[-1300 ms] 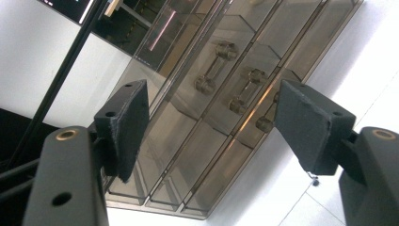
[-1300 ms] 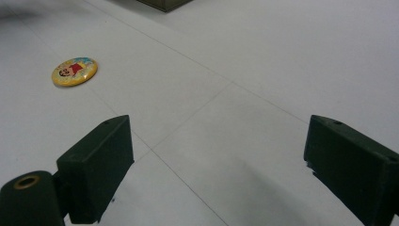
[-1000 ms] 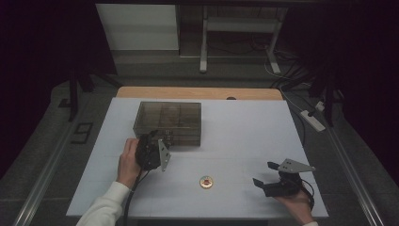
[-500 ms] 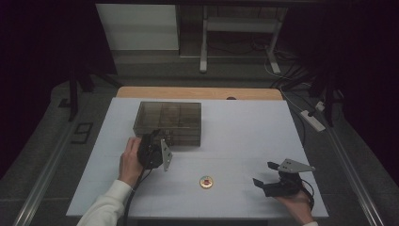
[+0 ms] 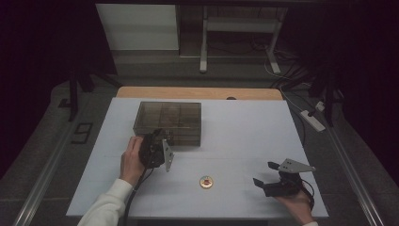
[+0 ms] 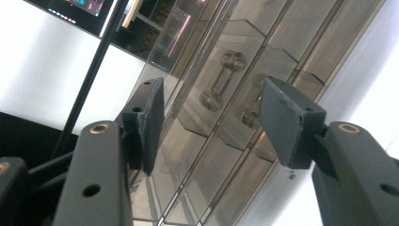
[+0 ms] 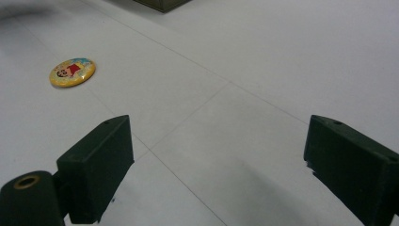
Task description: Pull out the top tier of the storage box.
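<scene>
Item: smoky translucent plastic compartment box, rectangular, lid down, divided inside by partition walls. Location: upper left of centre in the high view, on the white worktop, its long side parallel to the worktop's far edge. In the left gripper view the box runs diagonally from lower left to upper right; two small clear dumbbell-shaped fittings lie near its middle, though whether they sit inside it or on its lid cannot be told through the tinted plastic.

Item: left gripper, black, with grey three-cornered plate, held in the person's left hand. Location: left of centre in the high view, just at the near front edge of the box. Jaws: apart, having just been closing; the box's edge lies in the gap ahead of them and the pads do not press on it.

Item: right gripper, black, with grey plate, held in the person's right hand. Location: lower right of the high view, low over bare worktop. Jaws: wide apart, nothing between them.

Item: small round yellow badge with a cartoon figure in red. Location: lower centre of the high view, flat on the worktop, between the two grippers and well apart from both; upper left in the right gripper view.

Item: white sleeve. Location: lower left of the high view.
</scene>
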Tool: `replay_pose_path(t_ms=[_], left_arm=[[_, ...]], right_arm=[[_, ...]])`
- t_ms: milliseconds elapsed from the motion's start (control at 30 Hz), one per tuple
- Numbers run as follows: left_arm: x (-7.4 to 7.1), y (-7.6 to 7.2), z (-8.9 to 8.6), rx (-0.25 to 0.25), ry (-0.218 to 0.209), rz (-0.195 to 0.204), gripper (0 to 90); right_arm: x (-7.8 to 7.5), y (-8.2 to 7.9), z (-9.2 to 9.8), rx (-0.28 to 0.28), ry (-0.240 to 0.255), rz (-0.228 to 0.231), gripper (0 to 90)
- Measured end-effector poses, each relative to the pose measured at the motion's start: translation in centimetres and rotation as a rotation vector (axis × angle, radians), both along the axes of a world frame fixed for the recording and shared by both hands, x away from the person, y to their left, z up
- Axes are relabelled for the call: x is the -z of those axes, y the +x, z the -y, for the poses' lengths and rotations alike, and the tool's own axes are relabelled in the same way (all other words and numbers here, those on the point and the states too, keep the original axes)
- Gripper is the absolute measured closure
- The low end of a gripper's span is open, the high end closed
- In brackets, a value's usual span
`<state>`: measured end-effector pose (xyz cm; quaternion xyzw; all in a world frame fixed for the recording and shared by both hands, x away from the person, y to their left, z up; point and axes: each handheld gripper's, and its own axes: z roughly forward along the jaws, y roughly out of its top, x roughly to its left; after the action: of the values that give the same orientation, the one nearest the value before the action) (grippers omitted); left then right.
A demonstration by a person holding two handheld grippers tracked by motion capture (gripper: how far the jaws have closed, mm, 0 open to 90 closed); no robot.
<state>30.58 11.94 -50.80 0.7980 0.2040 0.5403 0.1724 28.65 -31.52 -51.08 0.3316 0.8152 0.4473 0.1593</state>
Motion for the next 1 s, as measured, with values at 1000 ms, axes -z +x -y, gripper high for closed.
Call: replay_pose_path(t_ms=[1000], left_arm=[[1.1, 0.1, 0.4, -0.01, 0.068, 0.079, 64.5]], right_arm=[[0.0, 0.0, 0.0, 0.0, -0.004, -0.005, 8.3]])
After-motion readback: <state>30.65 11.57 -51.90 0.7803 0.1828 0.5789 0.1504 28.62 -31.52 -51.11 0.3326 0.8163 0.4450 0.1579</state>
